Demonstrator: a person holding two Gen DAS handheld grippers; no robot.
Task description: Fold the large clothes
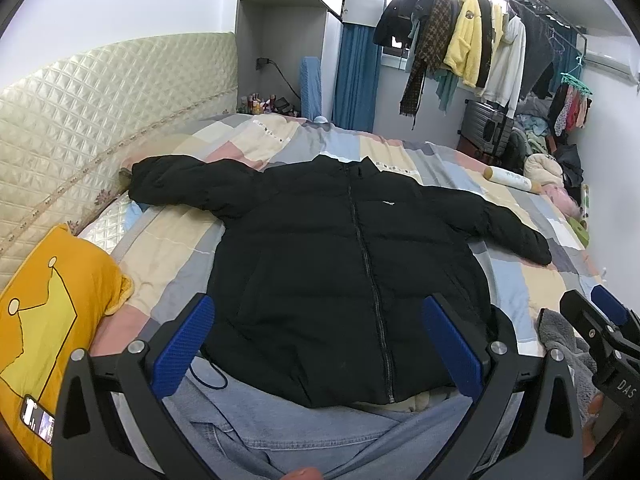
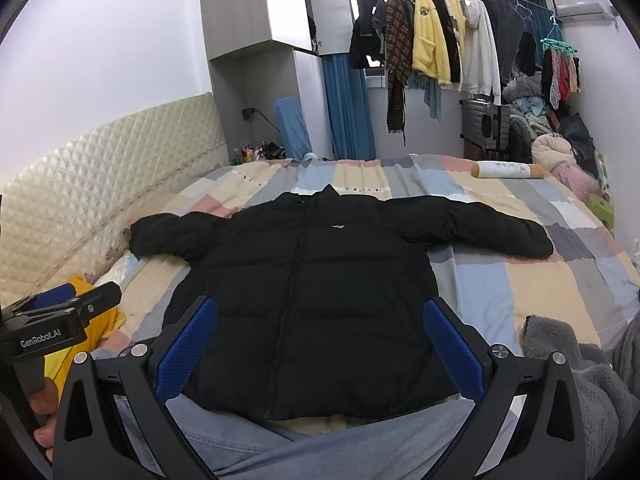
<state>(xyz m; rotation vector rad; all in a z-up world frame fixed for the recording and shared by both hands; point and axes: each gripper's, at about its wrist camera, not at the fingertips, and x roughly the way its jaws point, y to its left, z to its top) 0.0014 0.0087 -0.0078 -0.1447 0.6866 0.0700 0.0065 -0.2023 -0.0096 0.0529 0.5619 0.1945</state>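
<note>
A black puffer jacket (image 1: pixel 320 264) lies face up and zipped on the patchwork bed cover (image 1: pixel 168 252), both sleeves spread out to the sides. It also shows in the right wrist view (image 2: pixel 304 292). My left gripper (image 1: pixel 316 344) is open and empty, held above the jacket's lower hem. My right gripper (image 2: pixel 320 344) is open and empty too, above the hem; it also shows at the right edge of the left wrist view (image 1: pixel 600 320). The left gripper appears at the left edge of the right wrist view (image 2: pixel 68 308).
A yellow pillow (image 1: pixel 52 304) and a phone (image 1: pixel 38 420) lie at the left by the quilted headboard (image 1: pixel 80 112). A grey fleece (image 2: pixel 580 380) lies at the right. A rolled bolster (image 2: pixel 508 170) sits at the far side. Hung clothes (image 2: pixel 432 40) and a suitcase (image 2: pixel 486 124) stand beyond.
</note>
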